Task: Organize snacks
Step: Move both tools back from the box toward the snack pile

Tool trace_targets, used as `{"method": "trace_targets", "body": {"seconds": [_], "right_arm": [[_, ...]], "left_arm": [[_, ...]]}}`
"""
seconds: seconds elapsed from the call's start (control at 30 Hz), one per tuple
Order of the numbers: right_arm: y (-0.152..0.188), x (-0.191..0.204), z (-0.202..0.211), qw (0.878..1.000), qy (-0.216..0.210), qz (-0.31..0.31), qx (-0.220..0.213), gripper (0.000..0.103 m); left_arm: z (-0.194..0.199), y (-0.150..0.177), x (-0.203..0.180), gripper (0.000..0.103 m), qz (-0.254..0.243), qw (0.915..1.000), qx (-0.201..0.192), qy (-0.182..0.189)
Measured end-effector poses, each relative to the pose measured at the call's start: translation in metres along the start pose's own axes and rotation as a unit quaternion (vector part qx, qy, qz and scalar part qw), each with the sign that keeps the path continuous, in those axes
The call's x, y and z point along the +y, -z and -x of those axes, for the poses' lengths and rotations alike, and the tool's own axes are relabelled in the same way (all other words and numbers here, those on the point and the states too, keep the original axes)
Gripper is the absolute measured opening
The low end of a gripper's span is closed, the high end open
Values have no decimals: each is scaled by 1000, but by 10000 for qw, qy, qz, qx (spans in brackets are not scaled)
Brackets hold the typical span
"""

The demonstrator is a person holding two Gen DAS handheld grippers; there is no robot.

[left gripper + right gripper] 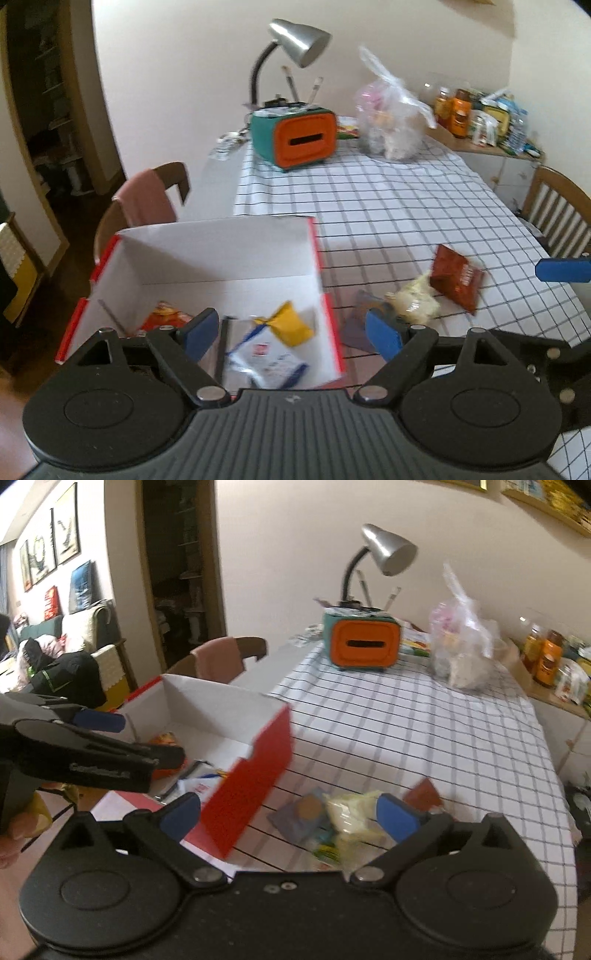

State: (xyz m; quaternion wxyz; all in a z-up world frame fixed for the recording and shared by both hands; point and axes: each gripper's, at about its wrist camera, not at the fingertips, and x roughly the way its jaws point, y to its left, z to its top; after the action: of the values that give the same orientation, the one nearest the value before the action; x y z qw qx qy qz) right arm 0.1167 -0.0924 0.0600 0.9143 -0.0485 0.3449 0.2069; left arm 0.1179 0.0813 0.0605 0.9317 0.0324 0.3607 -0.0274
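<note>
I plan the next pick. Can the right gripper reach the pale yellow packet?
Probably yes: the open right gripper hangs just above the pale yellow packet on the tablecloth, outside the box; nothing covers it.

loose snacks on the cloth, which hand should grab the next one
Right, probably. Its open tongs point straight at the pale yellow packet lying beside the red box. The left tongs, open and empty, hang over the box interior.

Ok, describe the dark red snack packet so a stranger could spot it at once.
Start at the red-and-white cardboard box on the checked tablecloth. To its right lies a small cluster of loose snacks; the dark red packet is the farthest from the box, beside a pale yellow packet, and the only red-brown one there.
</note>
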Motion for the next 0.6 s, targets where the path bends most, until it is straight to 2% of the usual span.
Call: {"method": "trace_targets", "body": {"seconds": [0.33,0.6], "right_arm": [[42,-62,3,9987,297,-75,395,101],[73,-85,-8,9966,259,133,773,98]], "left_arm": [[-23,10,-81,87,-425,9977,269,449],[-54,24,-128,87,-619,9957,515,451]]}}
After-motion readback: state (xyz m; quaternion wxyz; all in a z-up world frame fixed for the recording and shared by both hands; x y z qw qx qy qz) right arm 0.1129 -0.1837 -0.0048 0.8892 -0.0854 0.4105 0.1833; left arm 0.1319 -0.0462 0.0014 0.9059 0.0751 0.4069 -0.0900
